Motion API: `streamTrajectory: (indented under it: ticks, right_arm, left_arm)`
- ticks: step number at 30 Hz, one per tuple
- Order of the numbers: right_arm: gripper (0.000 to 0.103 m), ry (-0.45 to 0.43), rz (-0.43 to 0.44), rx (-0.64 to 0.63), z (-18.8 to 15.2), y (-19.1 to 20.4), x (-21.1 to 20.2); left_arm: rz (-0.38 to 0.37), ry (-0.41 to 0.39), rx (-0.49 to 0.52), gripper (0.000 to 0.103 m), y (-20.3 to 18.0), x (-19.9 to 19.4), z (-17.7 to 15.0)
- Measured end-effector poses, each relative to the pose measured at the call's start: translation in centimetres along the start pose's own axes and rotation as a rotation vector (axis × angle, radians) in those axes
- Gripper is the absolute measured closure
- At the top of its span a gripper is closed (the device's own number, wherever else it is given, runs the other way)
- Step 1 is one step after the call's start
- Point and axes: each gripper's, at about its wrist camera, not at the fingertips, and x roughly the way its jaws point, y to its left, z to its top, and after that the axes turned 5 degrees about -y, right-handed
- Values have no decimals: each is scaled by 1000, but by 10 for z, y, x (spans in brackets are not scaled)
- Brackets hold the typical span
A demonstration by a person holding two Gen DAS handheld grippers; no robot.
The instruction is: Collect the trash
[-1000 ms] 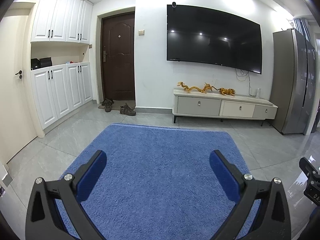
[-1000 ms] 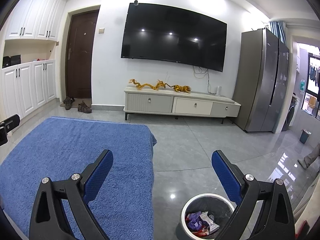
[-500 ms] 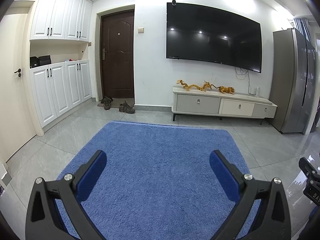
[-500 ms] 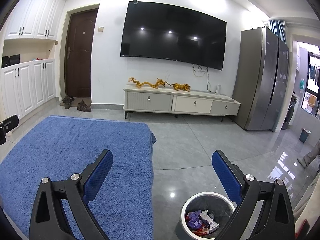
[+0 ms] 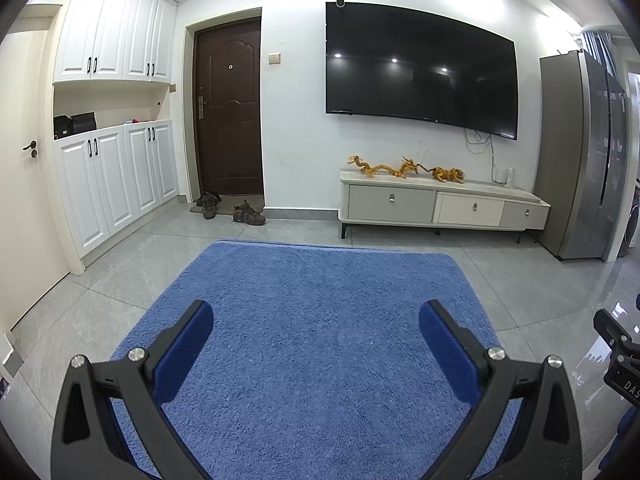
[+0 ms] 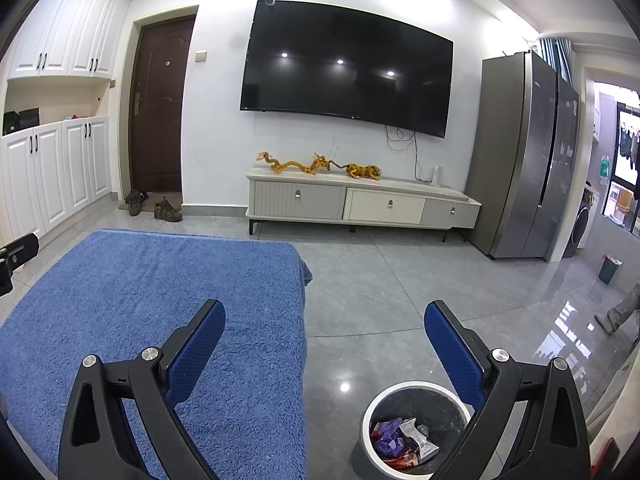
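My left gripper (image 5: 316, 322) is open and empty above a blue fuzzy cloth (image 5: 316, 320) that covers a flat surface. My right gripper (image 6: 325, 320) is open and empty over the cloth's right edge (image 6: 240, 300). A round white-rimmed trash bin (image 6: 416, 432) with a dark liner stands on the floor at the lower right of the right wrist view, below my right finger. It holds several wrappers (image 6: 404, 440), purple, white and red. No loose trash shows on the cloth.
A TV stand (image 6: 360, 200) with golden figurines stands under a wall TV (image 6: 344, 68). A grey fridge (image 6: 524, 160) is at the right, white cabinets (image 5: 112, 184) and a brown door (image 5: 230, 108) with shoes (image 5: 248, 213) at the left. Grey tile floor surrounds the cloth.
Both views have shifted slightly, as the grippers tilt or rise a little. Both grippers stay open and empty.
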Motion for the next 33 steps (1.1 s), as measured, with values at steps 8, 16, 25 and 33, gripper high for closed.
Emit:
streamTrajectory:
  ticks: [8,16,25,33]
  right_arm:
    - [4,8,2,-5,1,2,2]
    - [4,13,-3,-5,1,1,3]
    - [4,18,-6,-5,-1,2,3]
    - [4,22,-14,3,-3,-3,3]
  left_arm:
    - [-12,12,8,0,-2,2,-3]
    - [-26,19,20,0,-5,3,-2]
    - [-33,9,39,0,-10,-1,-4]
    - [-29,12,31,0,-10,0,-3]
